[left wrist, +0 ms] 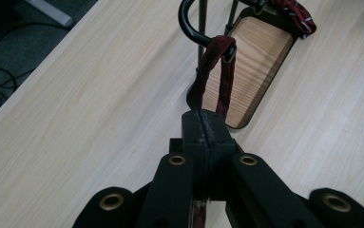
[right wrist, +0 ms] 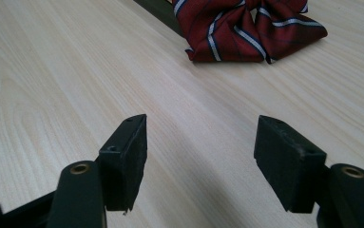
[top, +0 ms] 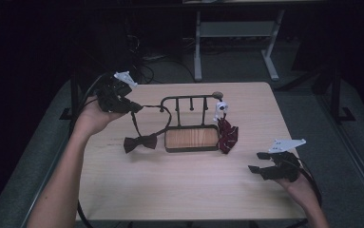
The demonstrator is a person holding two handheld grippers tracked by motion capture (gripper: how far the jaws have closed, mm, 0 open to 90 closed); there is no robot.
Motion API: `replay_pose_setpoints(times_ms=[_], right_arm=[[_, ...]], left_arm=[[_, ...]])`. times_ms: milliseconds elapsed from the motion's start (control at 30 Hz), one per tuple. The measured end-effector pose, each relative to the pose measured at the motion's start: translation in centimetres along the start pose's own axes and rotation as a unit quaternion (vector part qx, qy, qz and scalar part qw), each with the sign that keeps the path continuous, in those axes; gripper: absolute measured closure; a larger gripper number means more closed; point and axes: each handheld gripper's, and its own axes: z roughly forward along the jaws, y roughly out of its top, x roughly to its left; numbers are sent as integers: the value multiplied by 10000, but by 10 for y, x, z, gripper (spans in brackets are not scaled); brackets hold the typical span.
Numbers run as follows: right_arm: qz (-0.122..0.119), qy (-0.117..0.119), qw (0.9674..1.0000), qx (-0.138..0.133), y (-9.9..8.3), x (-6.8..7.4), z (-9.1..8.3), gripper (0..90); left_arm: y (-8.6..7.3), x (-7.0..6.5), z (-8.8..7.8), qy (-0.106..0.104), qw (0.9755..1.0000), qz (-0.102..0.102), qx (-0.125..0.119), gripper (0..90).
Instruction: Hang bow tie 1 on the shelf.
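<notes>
A black metal rack (top: 189, 99) with a wooden base (top: 191, 137) stands mid-table. My left gripper (top: 136, 107) is held above the table to the left of the rack, shut on the dark red strap (left wrist: 220, 76) of a dark bow tie (top: 140, 142). That strap loops over the rack's left hook (left wrist: 189, 28), and the bow rests on the table below. A red striped bow tie (top: 227, 135) hangs at the rack's right end. My right gripper (top: 256, 162) hovers open near the table's right front, nothing between its jaws, facing the striped bow tie (right wrist: 251, 28).
A small white piece (top: 221, 108) sits on the rack's right post above the striped tie. The table's right edge (top: 284, 142) runs close to my right hand. Grey desk legs (top: 197, 52) stand on the floor beyond the far edge.
</notes>
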Motion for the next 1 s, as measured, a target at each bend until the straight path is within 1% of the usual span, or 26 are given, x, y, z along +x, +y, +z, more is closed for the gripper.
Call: replay_pose_setpoints(times_ms=[67, 167, 200, 233, 333, 533, 667, 767, 900, 933, 1000], right_arm=[[21, 4, 10000, 9, 0, 0, 0, 354], [-16, 6, 10000, -13, 0, 0, 0, 354], [-17, 4, 10000, -14, 0, -1, 0, 354], [-17, 10, 10000, -14, 0, -1, 0, 354], [-17, 5, 10000, -20, 0, -1, -1, 354], [3, 4, 10000, -32, -1, -1, -1, 354], [-9, -1, 10000, -17, 0, 0, -1, 354], [-10, 1, 10000, -20, 0, 0, -1, 354], [-8, 18, 10000, -21, -1, -1, 0, 353], [30, 18, 10000, 3, -1, -1, 0, 352], [26, 13, 10000, 20, -1, -1, -1, 352]], left_arm=[[3, 1, 1, 7, 10000, -34, 12, 899], [7, 2, 4, 48, 10000, -16, 75, 899], [7, 2, 5, 54, 9999, -46, 84, 899], [8, 2, 6, 72, 9999, -29, 132, 899], [9, 4, 9, 83, 9998, -70, 167, 898], [10, 4, 13, 172, 9995, -68, 272, 880], [9, 4, 12, 191, 9994, -78, 285, 838], [6, 4, 11, 186, 9994, -85, 288, 834], [0, 6, 11, 126, 9995, -126, 263, 824], [-1, 6, 12, 80, 9995, -122, 263, 817], [-4, 6, 13, 70, 9995, -128, 296, 806]])
